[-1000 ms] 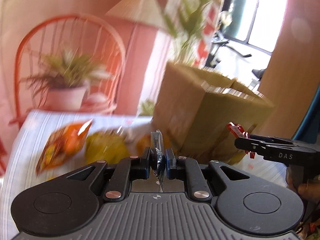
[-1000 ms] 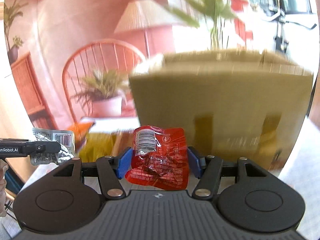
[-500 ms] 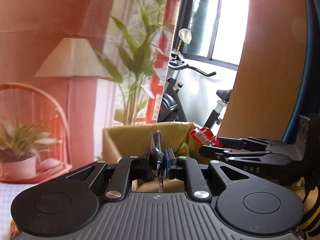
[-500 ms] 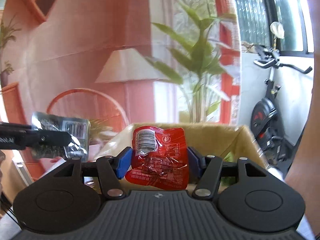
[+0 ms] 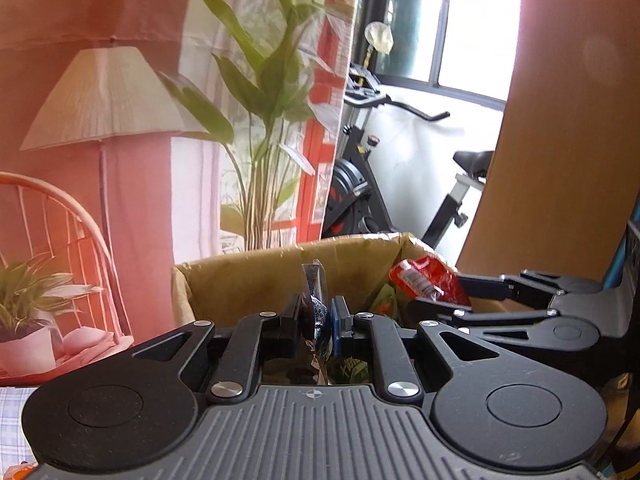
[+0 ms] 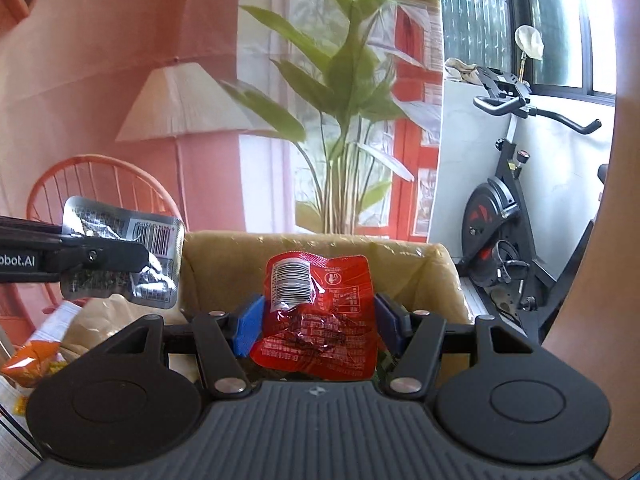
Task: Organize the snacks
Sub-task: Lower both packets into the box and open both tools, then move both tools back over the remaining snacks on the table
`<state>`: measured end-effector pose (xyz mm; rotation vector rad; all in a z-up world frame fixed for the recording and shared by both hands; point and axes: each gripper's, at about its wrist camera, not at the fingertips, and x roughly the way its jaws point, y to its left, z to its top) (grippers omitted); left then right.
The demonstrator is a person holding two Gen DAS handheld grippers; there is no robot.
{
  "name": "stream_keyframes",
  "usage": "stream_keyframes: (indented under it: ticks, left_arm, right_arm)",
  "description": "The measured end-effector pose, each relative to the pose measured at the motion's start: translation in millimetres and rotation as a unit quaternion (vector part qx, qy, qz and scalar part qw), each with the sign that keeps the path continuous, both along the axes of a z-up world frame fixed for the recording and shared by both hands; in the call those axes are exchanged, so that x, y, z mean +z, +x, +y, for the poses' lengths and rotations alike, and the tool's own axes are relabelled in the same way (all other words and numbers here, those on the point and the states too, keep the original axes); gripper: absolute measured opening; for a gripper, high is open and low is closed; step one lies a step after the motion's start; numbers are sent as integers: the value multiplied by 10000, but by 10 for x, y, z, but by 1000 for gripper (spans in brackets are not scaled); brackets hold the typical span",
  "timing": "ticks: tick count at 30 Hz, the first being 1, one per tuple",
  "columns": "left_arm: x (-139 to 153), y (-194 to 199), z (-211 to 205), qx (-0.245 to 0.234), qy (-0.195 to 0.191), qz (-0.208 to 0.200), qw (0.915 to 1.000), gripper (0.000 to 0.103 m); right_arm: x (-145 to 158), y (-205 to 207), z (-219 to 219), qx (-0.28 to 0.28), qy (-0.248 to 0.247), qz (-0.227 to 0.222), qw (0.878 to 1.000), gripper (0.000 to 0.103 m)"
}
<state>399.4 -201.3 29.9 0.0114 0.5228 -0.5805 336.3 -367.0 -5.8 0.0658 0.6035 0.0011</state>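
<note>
Left hand-held gripper (image 5: 316,320) is clamped on a silver pack (image 5: 316,300), right hand-held gripper (image 6: 316,320) on a red pack (image 6: 320,316), both just above the box (image 5: 256,276). They look crowded up there, so I'd guess they could bump, or a pack let go early lands outside the box

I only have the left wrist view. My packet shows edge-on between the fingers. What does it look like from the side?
Observer: In the right wrist view the silver foil packet is flat, with a barcode, clamped in the left gripper.
Operator: And the red packet's print?
Observer: The red packet faces the right camera: barcode at top left, held in the right gripper.
Operator: Anything left of the cardboard box?
Observer: An orange snack bag lies left of the cardboard box.
</note>
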Motion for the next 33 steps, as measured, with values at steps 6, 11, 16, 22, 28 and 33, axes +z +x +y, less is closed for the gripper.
stream_keyframes:
  ticks: [6, 11, 16, 22, 28, 33]
  left_arm:
    - [-75, 53, -31, 1, 88, 69, 9999, 17]
    - [-41, 35, 50, 7, -100, 36, 9999, 58]
    - [30, -69, 102, -62, -116, -105, 9999, 62]
    - [75, -246, 214, -198, 36, -254, 9995, 63]
    - [82, -471, 488, -272, 238, -384, 9986, 63]
    - [40, -616, 835, -213, 235, -257, 9992, 63]
  right_arm:
    - [-69, 5, -62, -66, 100, 107, 9999, 62]
    - [-120, -30, -72, -68, 155, 188, 9997, 66]
    - [-96, -92, -63, -115, 201, 165, 9996, 70]
    - [-23, -216, 22, -159, 233, 69, 9996, 71]
    - [49, -399, 180, -158, 352, -46, 9992, 71]
    - [84, -548, 371, -57, 463, -111, 9989, 71]
